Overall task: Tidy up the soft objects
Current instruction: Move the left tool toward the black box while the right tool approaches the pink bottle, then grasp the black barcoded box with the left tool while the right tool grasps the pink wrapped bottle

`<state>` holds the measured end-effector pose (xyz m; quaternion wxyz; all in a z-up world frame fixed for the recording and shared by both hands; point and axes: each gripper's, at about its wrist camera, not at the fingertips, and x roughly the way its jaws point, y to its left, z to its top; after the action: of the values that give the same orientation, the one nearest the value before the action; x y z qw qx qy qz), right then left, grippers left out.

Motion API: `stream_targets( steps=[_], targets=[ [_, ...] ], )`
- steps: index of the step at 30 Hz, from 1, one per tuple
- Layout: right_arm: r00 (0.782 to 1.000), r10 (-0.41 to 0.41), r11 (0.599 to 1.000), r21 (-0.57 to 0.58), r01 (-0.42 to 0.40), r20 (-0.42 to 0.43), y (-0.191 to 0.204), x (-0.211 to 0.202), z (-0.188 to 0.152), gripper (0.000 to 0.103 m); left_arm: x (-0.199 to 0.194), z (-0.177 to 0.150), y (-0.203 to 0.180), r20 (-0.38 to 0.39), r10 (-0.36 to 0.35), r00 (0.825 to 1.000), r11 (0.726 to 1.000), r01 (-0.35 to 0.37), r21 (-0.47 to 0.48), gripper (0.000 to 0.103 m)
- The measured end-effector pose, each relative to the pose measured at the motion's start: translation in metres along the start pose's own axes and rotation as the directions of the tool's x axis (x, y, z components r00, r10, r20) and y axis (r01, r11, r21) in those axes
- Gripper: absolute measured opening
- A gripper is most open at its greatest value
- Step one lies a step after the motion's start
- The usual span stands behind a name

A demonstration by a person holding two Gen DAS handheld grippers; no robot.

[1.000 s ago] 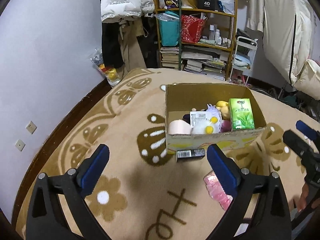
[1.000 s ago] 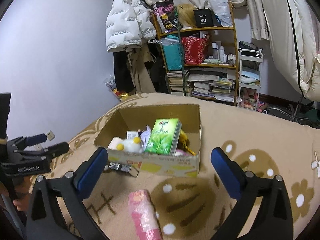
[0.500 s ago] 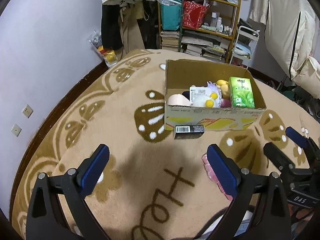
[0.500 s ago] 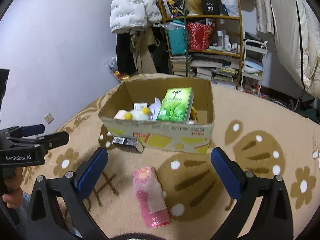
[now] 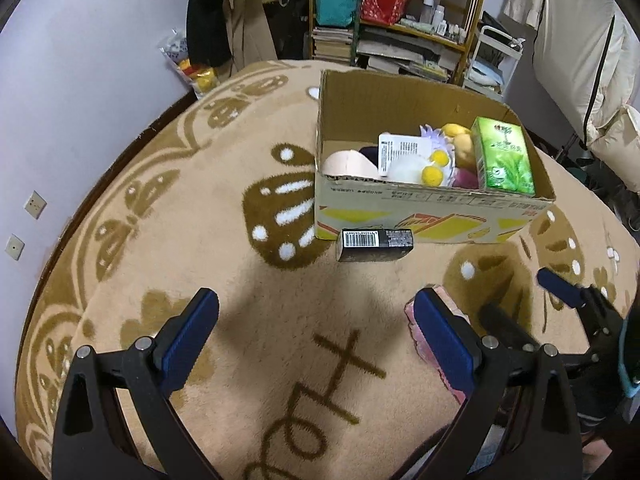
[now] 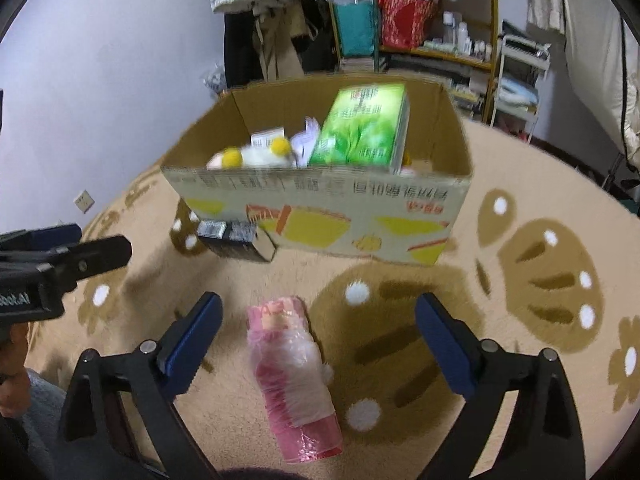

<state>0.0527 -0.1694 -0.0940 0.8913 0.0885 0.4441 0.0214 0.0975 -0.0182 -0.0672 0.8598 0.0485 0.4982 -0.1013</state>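
Now both claws wide, empty — pink roll (image 6: 294,376) between right claw (image 6: 318,320) fingers; black box (image 5: 375,245) against carton (image 5: 420,216).

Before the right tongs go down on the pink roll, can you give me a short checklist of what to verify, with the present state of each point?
1. Right tongs open: ok; the jaws have just been closing a little, and they touch nothing.
2. Pink roll between the jaws: ok, though nearer the left-side finger.
3. Roll lies free on the carpet, apart from the cardboard box and the black box: ok.
4. Left tongs out of the way: cannot tell; they are open, and one finger hides part of the roll in the left view.
5. Room in the cardboard box for the roll: ok, bare floor shows at the back.
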Motion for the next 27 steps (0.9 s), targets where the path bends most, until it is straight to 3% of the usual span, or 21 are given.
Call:
stream_targets(
  steps=[16, 24, 27],
  targets=[
    [0.978, 0.1, 0.994, 0.059, -0.091, -0.181, 0.001, 0.062, -0.019, 0.094, 0.054, 0.016, -0.017, -0.049, -0.106, 0.993, 0.994, 0.107, 0.01, 0.097],
    [0.983, 0.024, 0.999, 0.042, -0.017, -0.18, 0.008, 0.067, -0.023, 0.068, 0.077, 0.02, -0.022, -0.073, -0.139, 0.988, 0.99, 0.14, 0.002, 0.097],
    [0.984, 0.032, 0.999, 0.035, -0.027, -0.174, 0.004, 0.065, -0.021, 0.042, 0.082, 0.02, -0.025, -0.082, -0.141, 0.987, 0.99, 0.142, 0.004, 0.097]
  ],
)
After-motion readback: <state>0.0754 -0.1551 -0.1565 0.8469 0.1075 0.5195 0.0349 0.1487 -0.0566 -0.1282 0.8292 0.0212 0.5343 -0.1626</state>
